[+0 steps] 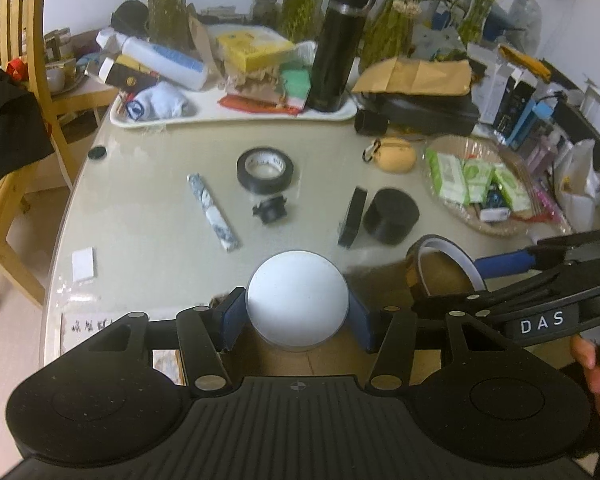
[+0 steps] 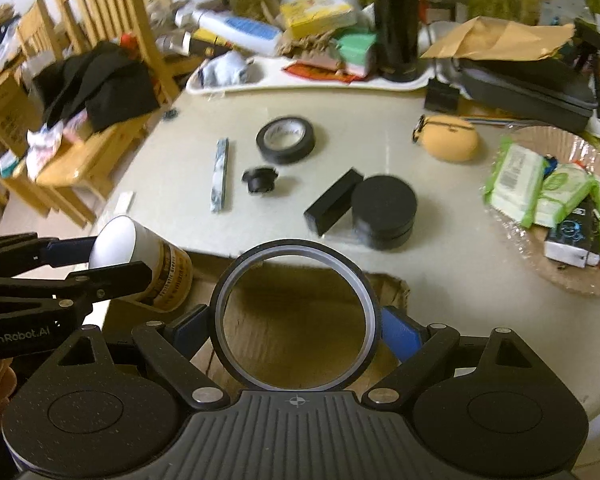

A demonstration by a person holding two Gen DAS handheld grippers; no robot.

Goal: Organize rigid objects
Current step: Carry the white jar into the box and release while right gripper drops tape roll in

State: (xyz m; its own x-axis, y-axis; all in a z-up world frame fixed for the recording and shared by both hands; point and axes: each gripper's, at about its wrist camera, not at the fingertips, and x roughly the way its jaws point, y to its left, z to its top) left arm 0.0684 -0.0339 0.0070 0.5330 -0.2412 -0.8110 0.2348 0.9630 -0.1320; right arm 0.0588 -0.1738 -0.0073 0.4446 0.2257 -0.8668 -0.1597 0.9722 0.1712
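Observation:
My left gripper (image 1: 297, 316) is shut on a white-lidded jar (image 1: 298, 296), blue pads pressing both its sides. It hangs over an open cardboard box (image 1: 284, 360) at the table's near edge. The right wrist view shows the same jar (image 2: 156, 268) with a yellow label, at the left. My right gripper (image 2: 296, 328) is shut on a wide amber tape ring (image 2: 296, 245), also above the box (image 2: 388, 288). On the table beyond lie a black tape roll (image 1: 265, 170), a small black lens part (image 1: 270, 210), a marbled stick (image 1: 212, 212), a black block (image 1: 354, 216) and a round black tin (image 1: 392, 216).
A yellow pouch (image 1: 394, 154) lies further back. A white tray (image 1: 236, 118) at the rear carries a tall black flask (image 1: 336, 44), bottles and boxes. A wicker basket (image 1: 496, 228) of green packets sits right. Wooden chairs (image 1: 8, 92) stand left.

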